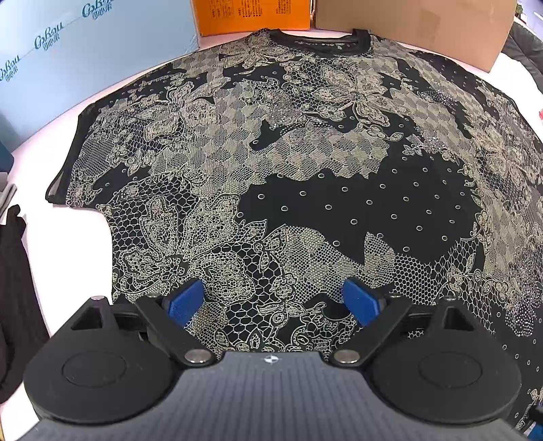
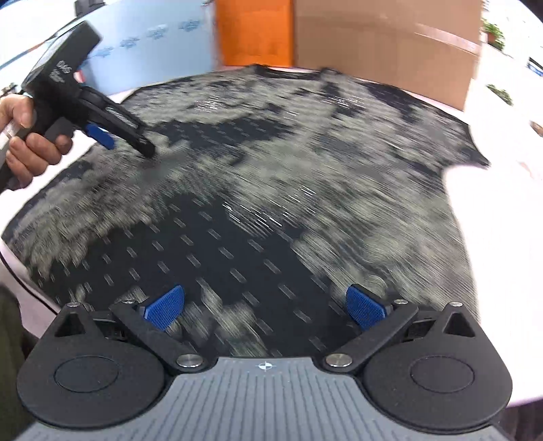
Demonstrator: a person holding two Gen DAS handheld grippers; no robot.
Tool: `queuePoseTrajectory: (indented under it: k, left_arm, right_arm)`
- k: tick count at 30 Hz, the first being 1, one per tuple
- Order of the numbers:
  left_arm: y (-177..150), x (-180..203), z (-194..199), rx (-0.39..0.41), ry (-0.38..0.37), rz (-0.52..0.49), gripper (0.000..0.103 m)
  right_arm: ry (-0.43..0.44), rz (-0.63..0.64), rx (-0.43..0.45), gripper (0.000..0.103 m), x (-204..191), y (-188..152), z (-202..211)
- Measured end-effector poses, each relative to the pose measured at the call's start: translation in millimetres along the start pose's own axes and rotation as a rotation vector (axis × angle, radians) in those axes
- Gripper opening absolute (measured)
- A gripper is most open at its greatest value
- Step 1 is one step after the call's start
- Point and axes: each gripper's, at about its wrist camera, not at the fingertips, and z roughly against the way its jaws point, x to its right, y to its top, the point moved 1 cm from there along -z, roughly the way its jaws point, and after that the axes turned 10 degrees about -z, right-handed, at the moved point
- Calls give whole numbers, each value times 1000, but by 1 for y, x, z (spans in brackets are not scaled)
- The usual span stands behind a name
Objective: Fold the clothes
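A white worktop point(image 1: 78, 244) carries one black top point(image 1: 271, 163) printed with pale lace and checks, spread flat and face up, neckband point(image 1: 319, 37) at the far edge and hem nearest the cameras. Its long axis runs from hem to collar, straight away from both tools, with a short sleeve out to each side. Beyond the collar stand three boxes: one pale blue point(image 1: 68, 61), one orange point(image 1: 254, 15), one brown cardboard point(image 1: 424, 23). One pile of dark cloth point(image 1: 13, 288) lies off the worktop's left edge.

The left tool point(image 1: 273, 302) hangs over the hem's left part, its two blue pads point(image 1: 186, 302) wide apart and holding nothing. The right tool point(image 2: 264, 305) sits over the hem further right, pads equally spread and empty; its view is smeared by motion. In that view the left tool point(image 2: 118, 132) shows beside the left sleeve, gripped by one hand point(image 2: 30, 149).

Each tool seems nearest its own hem corner, so a lengthwise fold toward the collar looks likeliest.
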Motion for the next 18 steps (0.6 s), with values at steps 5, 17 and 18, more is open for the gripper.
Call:
queuePoseTrajectory:
  k: [5,17,18]
  left_arm:
    - [0,-1,1,-2,-7,-7,90]
    - [-58,-67,43,148,-30,-58,90]
    - [-59,-77,45,152,-20,-50,90]
  right_arm:
    - [-106,-51,-34,103,29,-18,23]
    - [-105,-268,96,103,70,-22,68]
    - [-85,-318,111,103,77,-17,71]
